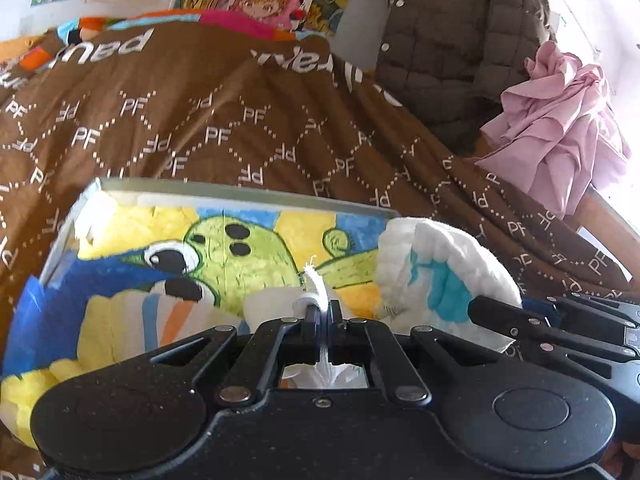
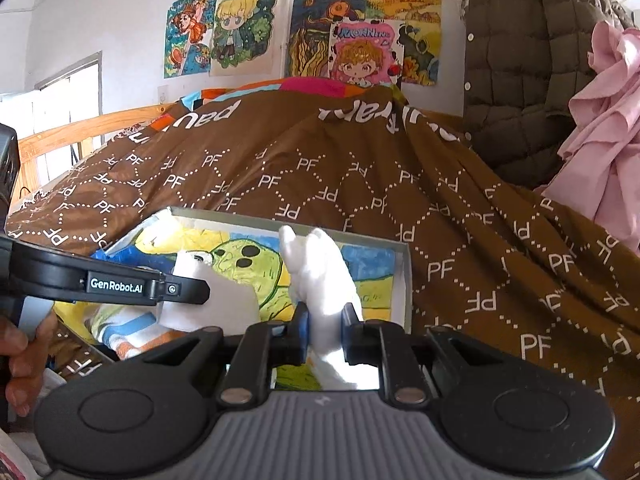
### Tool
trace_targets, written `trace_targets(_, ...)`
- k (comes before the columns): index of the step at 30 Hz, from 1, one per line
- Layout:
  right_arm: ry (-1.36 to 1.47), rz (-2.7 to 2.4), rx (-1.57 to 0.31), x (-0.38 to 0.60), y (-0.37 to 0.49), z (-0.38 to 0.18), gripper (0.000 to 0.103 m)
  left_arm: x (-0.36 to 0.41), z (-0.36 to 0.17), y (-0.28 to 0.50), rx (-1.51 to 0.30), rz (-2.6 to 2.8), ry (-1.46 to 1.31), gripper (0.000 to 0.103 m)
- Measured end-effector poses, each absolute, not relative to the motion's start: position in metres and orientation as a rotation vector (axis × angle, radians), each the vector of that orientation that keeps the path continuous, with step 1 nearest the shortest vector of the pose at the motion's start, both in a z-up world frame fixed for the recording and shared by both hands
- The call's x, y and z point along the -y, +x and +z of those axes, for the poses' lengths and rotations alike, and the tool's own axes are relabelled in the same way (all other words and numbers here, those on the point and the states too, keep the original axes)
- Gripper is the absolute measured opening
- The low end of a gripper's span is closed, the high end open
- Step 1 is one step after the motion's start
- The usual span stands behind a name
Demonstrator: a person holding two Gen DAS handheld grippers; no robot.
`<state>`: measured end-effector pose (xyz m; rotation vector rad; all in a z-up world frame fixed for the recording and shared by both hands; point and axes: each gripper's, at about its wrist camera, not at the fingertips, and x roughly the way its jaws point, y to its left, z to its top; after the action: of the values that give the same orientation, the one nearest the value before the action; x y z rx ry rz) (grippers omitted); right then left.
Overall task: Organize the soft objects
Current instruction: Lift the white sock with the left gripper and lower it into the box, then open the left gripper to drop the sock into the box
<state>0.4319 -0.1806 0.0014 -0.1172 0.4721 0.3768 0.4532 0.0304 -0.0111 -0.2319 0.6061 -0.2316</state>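
Both grippers pinch a printed towel over an open box on the bed.

The soft cartoon towel point(image 1: 224, 264), with its green creature on yellow and blue, lies spread in a shallow grey box point(image 1: 248, 194) resting on the brown bedspread point(image 1: 240, 120). The left gripper point(image 1: 320, 312) is clamped tight on a thin white edge of the towel near the box's near side. The right gripper point(image 2: 324, 328) grips a thicker white fold of the same towel, standing up between its blue pads. Beyond the bedspread's far right corner hang a quilted jacket point(image 1: 460, 40) and a crumpled pink cloth point(image 1: 560, 120); drawings point(image 2: 280, 32) cover the wall.
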Motion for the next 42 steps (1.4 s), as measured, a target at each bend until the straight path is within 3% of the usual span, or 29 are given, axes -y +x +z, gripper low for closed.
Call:
trace_targets(10,-0.106,0.384,-0.518,0.183,0.434,-0.004,0.022,-0.03,-0.02,0.455,-0.661,-0.23,-0.232,0.003)
trace_targets(21,-0.102,0.396,-0.532,0.181,0.426,-0.003,0.037,-0.02,-0.013,0.446,-0.641,-0.242,-0.155,0.018)
trace_targets(23,-0.104,0.396,-0.528,0.181,0.424,-0.002,0.045,-0.02,-0.011,0.444,-0.638,-0.235,-0.146,0.025)
trace_targets(30,-0.118,0.398,-0.509,0.18,0.417,0.004,0.059,-0.023,-0.004,0.436,-0.626,-0.215,-0.141,0.047)
trace_targets(38,-0.114,0.381,-0.487,0.184,0.41,0.011,0.079,-0.027,0.005,0.422,-0.589,-0.206,-0.172,0.08)
trace_targets(42,-0.106,0.37,-0.474,0.186,0.405,0.015,0.085,-0.03,0.011,0.416,-0.577,-0.188,-0.194,0.088)
